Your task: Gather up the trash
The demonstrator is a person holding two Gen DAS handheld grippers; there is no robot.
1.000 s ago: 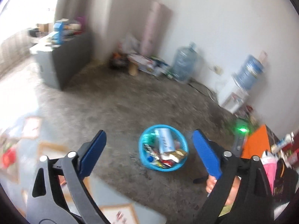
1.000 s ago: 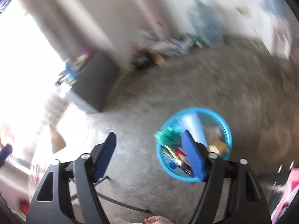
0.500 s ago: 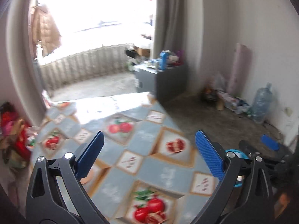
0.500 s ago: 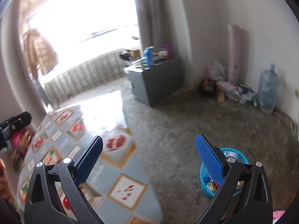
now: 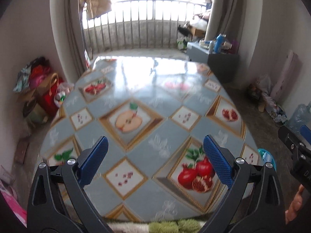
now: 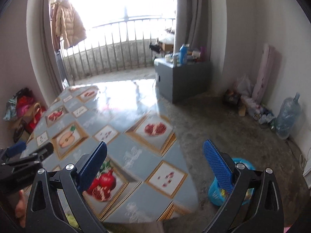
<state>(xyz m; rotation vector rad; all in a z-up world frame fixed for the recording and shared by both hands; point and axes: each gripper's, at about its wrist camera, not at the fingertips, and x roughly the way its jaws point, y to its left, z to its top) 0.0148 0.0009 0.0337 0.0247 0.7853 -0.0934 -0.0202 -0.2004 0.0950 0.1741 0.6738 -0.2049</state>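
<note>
My left gripper [image 5: 155, 164] is open over the near end of a table [image 5: 155, 104] covered in a fruit-patterned cloth, with nothing between its blue pads. My right gripper [image 6: 154, 165] is open too and empty, over the table's [image 6: 124, 104] near right corner. The blue trash basket [image 6: 217, 192] with wrappers inside stands on the floor right of the table, partly behind my right finger [image 6: 218, 165]. A sliver of the basket [image 5: 269, 158] shows in the left wrist view. I see no loose trash on the tabletop.
A grey cabinet [image 6: 182, 77] with bottles stands by the balcony door. Bags [image 5: 38, 89] are piled at the left wall. A large water jug [image 6: 287, 114] and clutter [image 6: 245, 101] line the right wall. Bare concrete floor [image 6: 223, 132] lies between table and wall.
Both views swung from the basket on the floor round to the table and balcony. The right gripper let a green wrapper fall into the basket and its jaws widened.
</note>
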